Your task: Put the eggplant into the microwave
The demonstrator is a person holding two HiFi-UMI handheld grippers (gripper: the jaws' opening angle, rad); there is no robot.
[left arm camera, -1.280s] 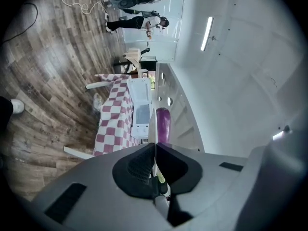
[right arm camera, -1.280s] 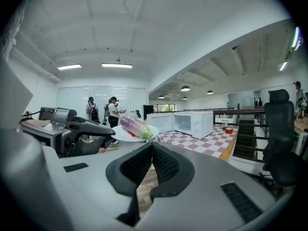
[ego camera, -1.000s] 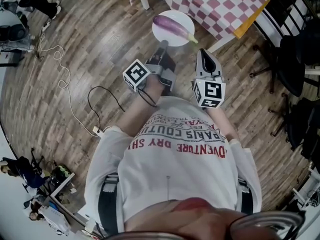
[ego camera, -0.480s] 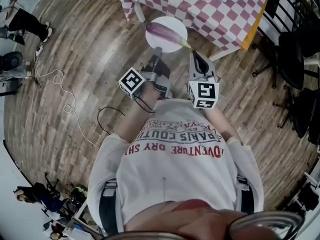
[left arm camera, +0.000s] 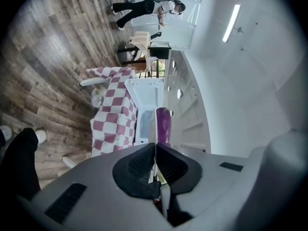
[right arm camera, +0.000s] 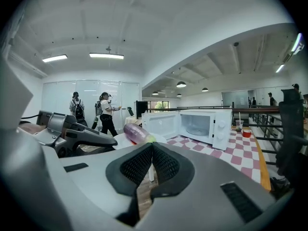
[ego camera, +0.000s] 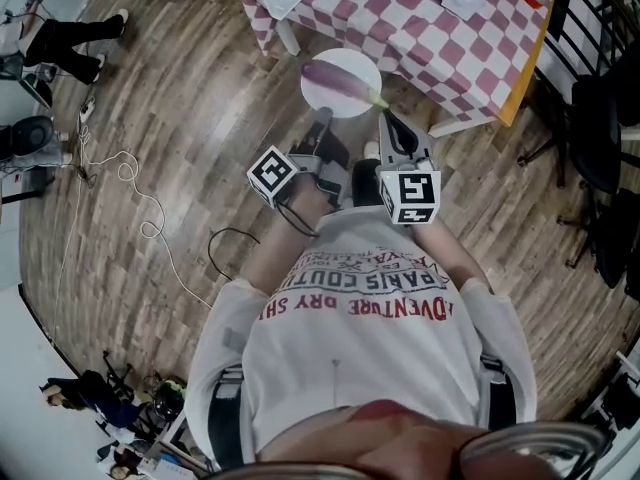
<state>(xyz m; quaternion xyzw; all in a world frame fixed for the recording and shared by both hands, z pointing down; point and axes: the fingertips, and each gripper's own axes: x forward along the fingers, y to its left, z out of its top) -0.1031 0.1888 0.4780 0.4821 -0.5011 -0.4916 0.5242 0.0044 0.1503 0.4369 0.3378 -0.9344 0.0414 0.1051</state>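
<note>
The left gripper point(ego camera: 321, 120) pinches the rim of the plate point(ego camera: 328, 102), with the eggplant point(ego camera: 338, 77) lying on it just ahead. The right gripper point(ego camera: 389, 118), pressed together and empty, is just beside the plate

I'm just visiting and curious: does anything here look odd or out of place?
Only mildly. The plate with the eggplant hangs over the floor, pinched at its rim by the left gripper alone. The right gripper is shut beside it, empty. The microwave stands open. Nothing looks spilled or broken.
</note>
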